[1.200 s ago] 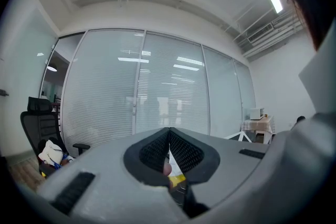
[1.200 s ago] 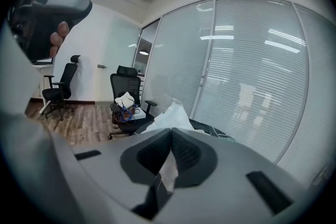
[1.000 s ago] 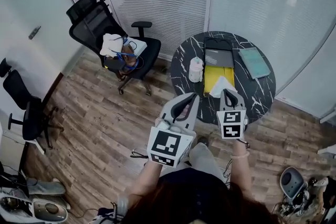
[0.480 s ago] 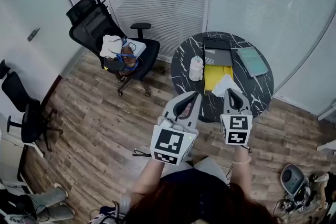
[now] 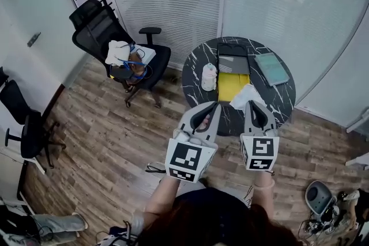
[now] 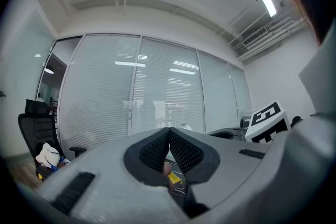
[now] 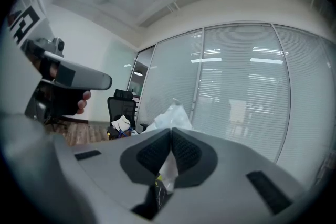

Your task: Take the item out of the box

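A yellow box (image 5: 228, 85) lies open on the round black marble table (image 5: 282, 102), its dark grey lid (image 5: 233, 59) folded back. My right gripper (image 5: 252, 103) is shut on a crumpled white plastic bag (image 5: 245, 94) beside the box's right edge. In the right gripper view the bag (image 7: 173, 114) sticks up past the closed tips of the right gripper (image 7: 171, 131). My left gripper (image 5: 214, 105) hovers at the table's near edge, left of the box, shut and holding nothing. In the left gripper view, the left gripper (image 6: 169, 131) has its tips together, and a bit of yellow box (image 6: 174, 179) shows below them.
A white bottle (image 5: 208, 76) stands left of the box and a teal notebook (image 5: 270, 68) lies at the table's right. A black office chair (image 5: 104, 31) with a white cloth and clutter stands to the left. Another chair (image 5: 26, 124) is at far left. Blinds and glass walls stand behind the table.
The right gripper and the white bag have shifted to the right, away from the yellow box. The left gripper has stayed about where it was.
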{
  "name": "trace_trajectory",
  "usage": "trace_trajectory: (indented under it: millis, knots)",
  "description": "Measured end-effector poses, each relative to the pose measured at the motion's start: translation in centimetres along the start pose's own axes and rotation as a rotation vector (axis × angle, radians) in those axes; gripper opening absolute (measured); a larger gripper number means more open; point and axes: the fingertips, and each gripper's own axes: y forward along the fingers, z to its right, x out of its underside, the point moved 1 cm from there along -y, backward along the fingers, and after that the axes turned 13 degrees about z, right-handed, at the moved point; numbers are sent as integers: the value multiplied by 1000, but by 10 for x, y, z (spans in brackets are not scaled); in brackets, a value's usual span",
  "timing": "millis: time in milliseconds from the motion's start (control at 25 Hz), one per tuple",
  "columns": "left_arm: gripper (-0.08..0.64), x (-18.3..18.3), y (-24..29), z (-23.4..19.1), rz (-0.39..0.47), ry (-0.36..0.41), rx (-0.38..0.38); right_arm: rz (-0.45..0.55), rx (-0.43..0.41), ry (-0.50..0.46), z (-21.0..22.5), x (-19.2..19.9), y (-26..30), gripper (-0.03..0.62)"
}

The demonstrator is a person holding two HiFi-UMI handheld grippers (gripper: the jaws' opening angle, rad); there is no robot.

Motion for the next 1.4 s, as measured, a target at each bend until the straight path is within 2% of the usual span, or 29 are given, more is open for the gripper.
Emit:
trace_trajectory:
  millis: [760,1400]
  knots:
    - [26,-8,-6,77,-20,12,-19,87,-63,10,25,-42,-73,25]
    - [26,-20,-28,129,-29,38,-43,158,-65,15,40,-70,-138,25]
